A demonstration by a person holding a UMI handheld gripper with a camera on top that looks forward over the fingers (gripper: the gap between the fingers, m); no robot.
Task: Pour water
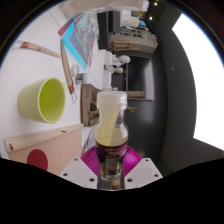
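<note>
The gripper [113,165] is squeezing the bottle [112,130] near its bottom, with one pink pad [95,158] on each side, and it holds the bottle straight up just in front of the camera. The bottle looks like thin, see-through plastic with a white cap, so I think it is light, a bit slippery and easy to squash. The green cup [42,99] sits on the white table [20,70], off to the left and a little way apart from the bottle.

Lime-green cup [42,99], pale yellowish bottle [111,122] with a dark label, magenta pads [93,160].
</note>
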